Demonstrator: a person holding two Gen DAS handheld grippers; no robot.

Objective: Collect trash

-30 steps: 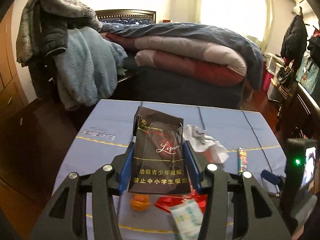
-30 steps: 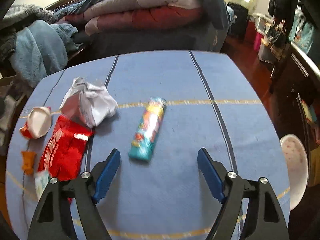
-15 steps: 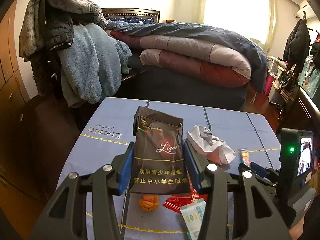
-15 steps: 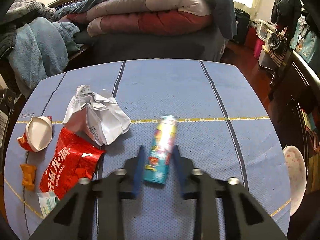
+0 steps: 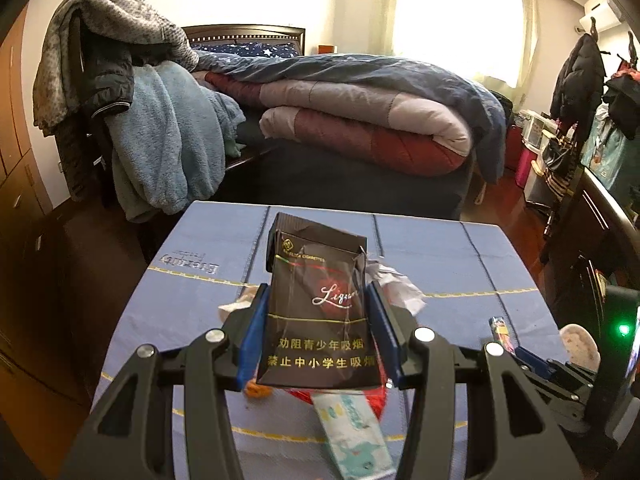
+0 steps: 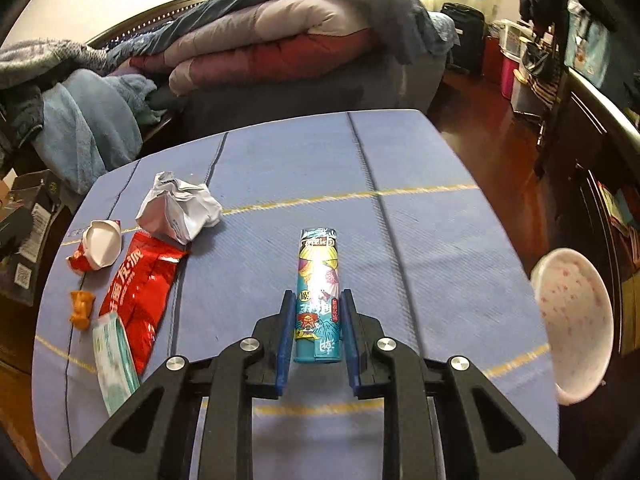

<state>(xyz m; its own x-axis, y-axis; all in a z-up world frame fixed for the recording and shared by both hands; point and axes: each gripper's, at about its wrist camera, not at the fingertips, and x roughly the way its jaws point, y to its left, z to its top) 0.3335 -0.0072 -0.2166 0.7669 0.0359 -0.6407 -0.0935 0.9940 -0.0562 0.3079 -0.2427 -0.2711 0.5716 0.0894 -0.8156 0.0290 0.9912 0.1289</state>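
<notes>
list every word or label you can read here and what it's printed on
"Liqun", "劝阻青少年吸烟" and "禁止中小学生吸烟": black cigarette pack held in the left gripper.
Small gold line near the pack's top: too small to read.
Tablecloth logo: upside down, blurred.
Red snack wrapper: large characters, not legible.
Teal tube in the right gripper: glare, unreadable.

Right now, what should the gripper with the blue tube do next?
Probably carry it to the dark paper bag in the left gripper. The right gripper is already shut on the blue tube, and other trash lies on the table.
</notes>
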